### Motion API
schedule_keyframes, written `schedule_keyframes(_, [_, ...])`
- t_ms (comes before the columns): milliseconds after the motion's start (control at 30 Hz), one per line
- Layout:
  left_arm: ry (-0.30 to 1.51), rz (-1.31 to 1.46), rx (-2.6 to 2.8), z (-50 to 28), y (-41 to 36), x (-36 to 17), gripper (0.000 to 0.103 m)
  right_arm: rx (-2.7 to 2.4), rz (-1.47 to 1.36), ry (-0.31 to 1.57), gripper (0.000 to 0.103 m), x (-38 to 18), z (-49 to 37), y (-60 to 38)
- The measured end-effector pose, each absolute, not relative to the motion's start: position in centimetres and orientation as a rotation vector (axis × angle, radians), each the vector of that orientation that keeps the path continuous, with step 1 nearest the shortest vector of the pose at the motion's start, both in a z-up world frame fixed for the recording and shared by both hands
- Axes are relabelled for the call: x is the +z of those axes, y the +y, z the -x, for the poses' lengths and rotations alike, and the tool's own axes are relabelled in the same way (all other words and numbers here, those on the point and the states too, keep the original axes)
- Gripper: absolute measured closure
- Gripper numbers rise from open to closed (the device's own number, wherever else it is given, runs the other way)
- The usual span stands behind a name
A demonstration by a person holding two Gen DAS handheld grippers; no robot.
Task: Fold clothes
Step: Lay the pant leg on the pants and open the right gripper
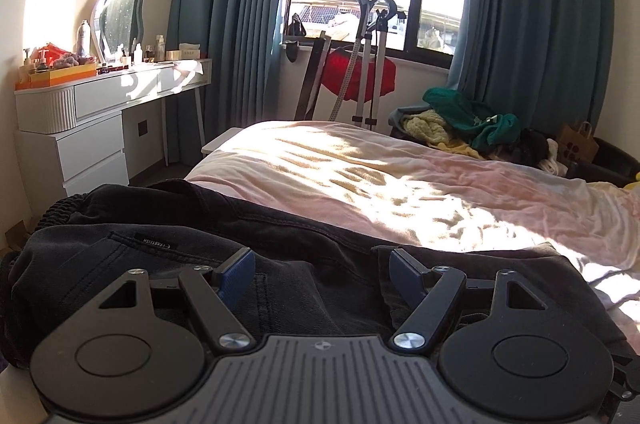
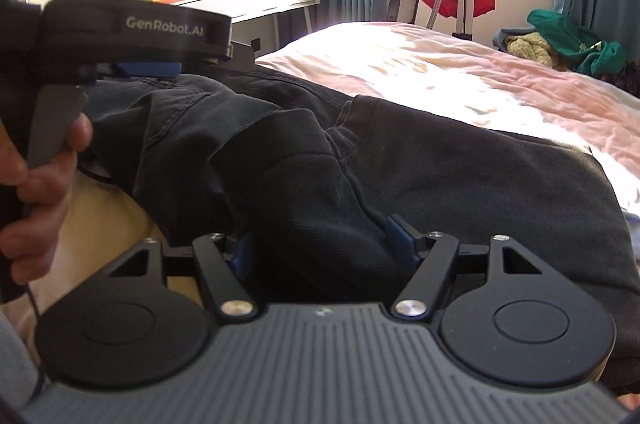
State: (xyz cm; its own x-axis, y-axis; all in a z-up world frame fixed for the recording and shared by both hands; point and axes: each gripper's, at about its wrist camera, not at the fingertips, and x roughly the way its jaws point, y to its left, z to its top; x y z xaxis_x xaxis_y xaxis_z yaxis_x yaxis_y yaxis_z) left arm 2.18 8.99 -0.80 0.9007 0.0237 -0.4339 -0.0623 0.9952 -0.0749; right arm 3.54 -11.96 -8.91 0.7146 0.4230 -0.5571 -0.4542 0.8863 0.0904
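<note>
The black trousers [image 2: 420,159] lay crumpled across the near end of the bed [image 1: 360,175], elastic waistband to the left. Soft, fairly heavy cloth, judged floppy and slow to slide; the waistband or hem would give the firmest hold. The left tool [image 1: 322,272] stood wide over them, gripping nothing. The right tool [image 2: 320,244] stood wide with a raised fold between its pads, unpressed. Far right, a basket [image 1: 400,119] held green and yellow clothes.

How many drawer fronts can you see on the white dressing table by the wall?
5: two side by side under the dressing table top, drawer and drawer; three stacked below, at and. The black trousers may hide more.
</note>
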Motion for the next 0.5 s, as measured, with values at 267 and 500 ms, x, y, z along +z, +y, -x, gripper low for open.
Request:
schedule_keyframes(267, [0.41, 0.009, -0.063, -1.4, 6.7, -1.0, 0.027, 0.363, -0.041, 0.585, 0.034, -5.4, -2.1, -18.4])
schedule_keyframes(500, [0.454, -0.098, -0.107, -1.6, 3.9, -3.1, 0.027, 0.223, -0.133, 0.545, 0.034, -7.5, -3.3, -22.9])
